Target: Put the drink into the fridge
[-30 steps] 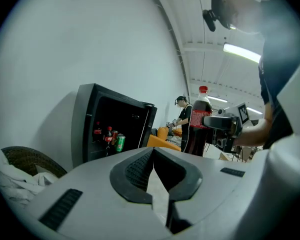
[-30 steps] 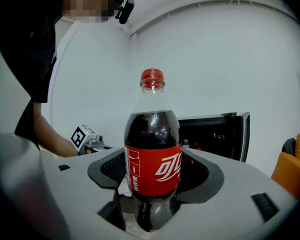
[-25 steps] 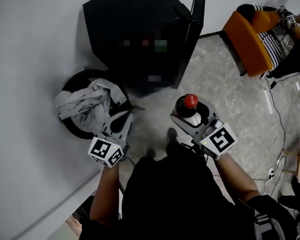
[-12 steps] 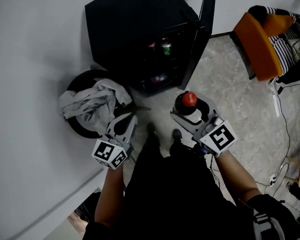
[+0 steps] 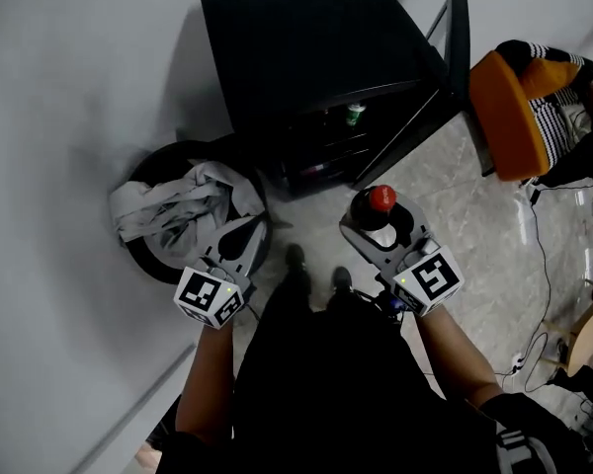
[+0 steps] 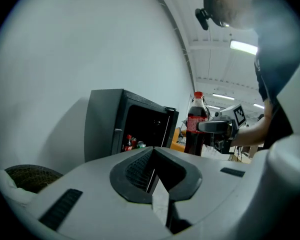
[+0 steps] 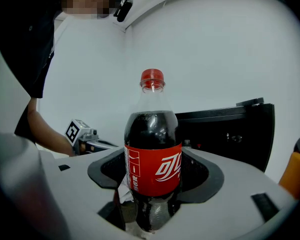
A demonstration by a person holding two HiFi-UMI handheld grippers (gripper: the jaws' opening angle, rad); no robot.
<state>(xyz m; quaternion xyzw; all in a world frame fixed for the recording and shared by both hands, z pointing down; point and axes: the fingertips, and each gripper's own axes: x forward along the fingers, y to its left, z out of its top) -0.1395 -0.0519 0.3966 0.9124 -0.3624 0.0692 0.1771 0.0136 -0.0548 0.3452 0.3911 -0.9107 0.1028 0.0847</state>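
Observation:
The drink is a cola bottle (image 5: 381,199) with a red cap and red label (image 7: 153,168), standing upright. My right gripper (image 5: 378,221) is shut on the bottle's lower body (image 7: 151,186), a little in front of the black fridge (image 5: 311,52). The fridge door (image 5: 415,118) stands open to the right, with cans (image 5: 354,115) showing on a shelf inside. My left gripper (image 5: 249,231) is shut and holds nothing, its jaws meeting in front of the camera (image 6: 152,153). From that side the fridge (image 6: 121,125) and the held bottle (image 6: 196,123) show ahead.
A round dark bin (image 5: 156,166) with a crumpled grey liner (image 5: 183,210) stands left of the fridge, against the white wall. An orange chair (image 5: 502,102) with a seated person (image 5: 565,77) is at the right. Cables (image 5: 546,265) trail over the stone floor.
The view has swung, so the fridge sits further right and its open door and shelves show more. Both grippers keep their places and the bottle stays in the right one.

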